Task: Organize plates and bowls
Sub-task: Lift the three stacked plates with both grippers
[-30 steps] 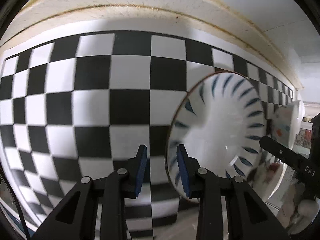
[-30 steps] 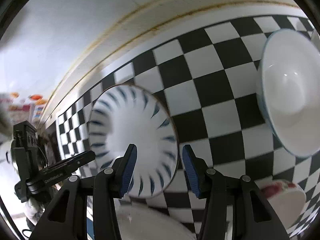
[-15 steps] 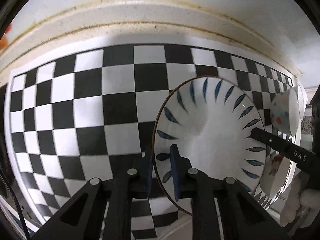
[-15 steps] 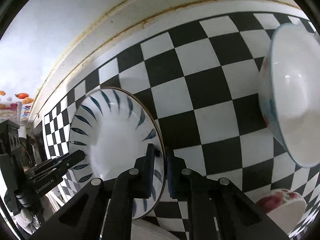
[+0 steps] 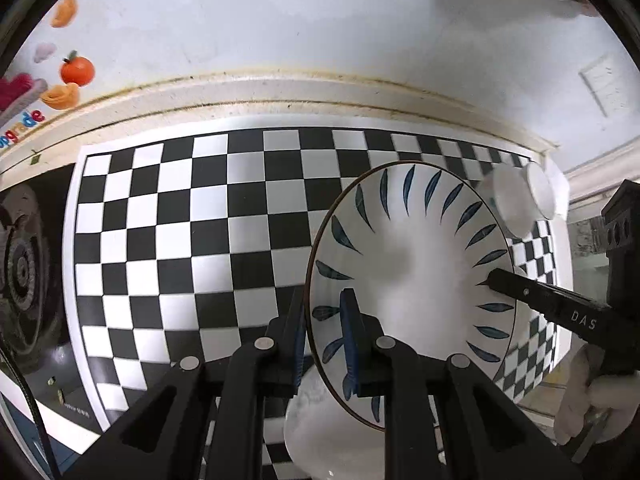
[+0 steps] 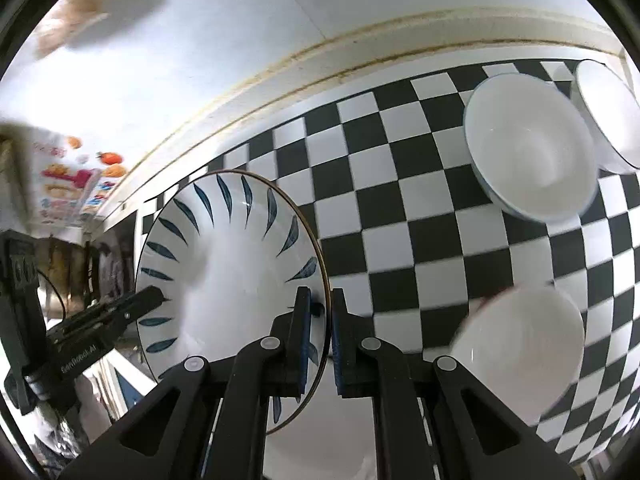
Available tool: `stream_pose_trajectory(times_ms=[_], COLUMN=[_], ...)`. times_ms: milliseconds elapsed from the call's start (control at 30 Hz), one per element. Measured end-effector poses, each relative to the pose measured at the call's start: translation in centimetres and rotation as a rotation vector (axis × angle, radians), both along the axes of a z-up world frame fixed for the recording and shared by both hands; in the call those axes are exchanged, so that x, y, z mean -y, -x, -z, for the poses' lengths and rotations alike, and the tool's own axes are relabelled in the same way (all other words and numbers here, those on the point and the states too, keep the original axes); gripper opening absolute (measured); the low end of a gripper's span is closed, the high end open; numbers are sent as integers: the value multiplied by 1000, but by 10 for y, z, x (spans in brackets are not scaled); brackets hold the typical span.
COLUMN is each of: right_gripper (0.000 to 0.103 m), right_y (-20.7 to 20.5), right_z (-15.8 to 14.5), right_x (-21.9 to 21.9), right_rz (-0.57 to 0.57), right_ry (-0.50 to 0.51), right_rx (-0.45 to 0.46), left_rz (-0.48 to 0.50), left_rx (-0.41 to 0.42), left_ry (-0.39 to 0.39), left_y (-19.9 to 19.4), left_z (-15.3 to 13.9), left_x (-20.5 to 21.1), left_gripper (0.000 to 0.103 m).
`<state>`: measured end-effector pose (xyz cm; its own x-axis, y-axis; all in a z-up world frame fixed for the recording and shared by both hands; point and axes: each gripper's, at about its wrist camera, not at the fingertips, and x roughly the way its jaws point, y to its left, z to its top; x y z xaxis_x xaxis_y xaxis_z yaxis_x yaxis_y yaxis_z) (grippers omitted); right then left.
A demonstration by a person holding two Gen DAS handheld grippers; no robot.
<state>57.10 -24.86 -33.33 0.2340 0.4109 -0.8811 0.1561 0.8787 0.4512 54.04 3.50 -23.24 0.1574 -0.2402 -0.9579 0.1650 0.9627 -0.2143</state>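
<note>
A: Left wrist view, left to right: checkered counter [image 5: 168,240] filled left and centre of frame. Left claw [image 5: 322,344] was clamped on the near rim of the leaf-pattern plate [image 5: 408,280], one finger under, one on the face. Right claw [image 5: 490,280] came in from right of frame, gripping the far rim.

B: So both were on the same plate?

A: Yes. Right wrist view confirmed it: plate at lower left, rim pinched in the right claw at bottom centre. Plate looked lifted and tilted, not flat on the counter.

B: Other pieces?

A: White plate [image 6: 320,440] at bottom centre, below the lifted one. White bowl [image 6: 528,160] upper right, second bowl [image 6: 612,116] just beside it at the edge, third bowl [image 6: 520,348] lower right.

B: Doing it well?

A: My read: keep both claws level and moving together, or the rim twists out. Rim grips were shallow and the glaze looked slick, so go slow. Lowering onto the white plate seemed the likely target; centre it, then release.
</note>
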Motion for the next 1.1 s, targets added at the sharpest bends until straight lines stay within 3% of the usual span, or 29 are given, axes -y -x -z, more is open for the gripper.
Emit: stream_pose_trajectory(times_ms=[200,367,767,1100], right_gripper=[11,11,11,10], right_y=[47,86,130,130], right_z=[-29,-31,42,67], right_x=[-4,-5,-11,-17], right_rz=[-25,-40,-56,-90], right_ry=[-2,-20,-27,-9], right_rx=[51,43,-86,-122], left_rz=[14,5,2,-12], left_rx=[26,-10,-165,-191], left_ry=[-2,11,-45,-82], left_y=[34,61,104,108], left_z=[-16,-3,74,94], left_x=[3,0,3,8], left_gripper=[14,14,14,14])
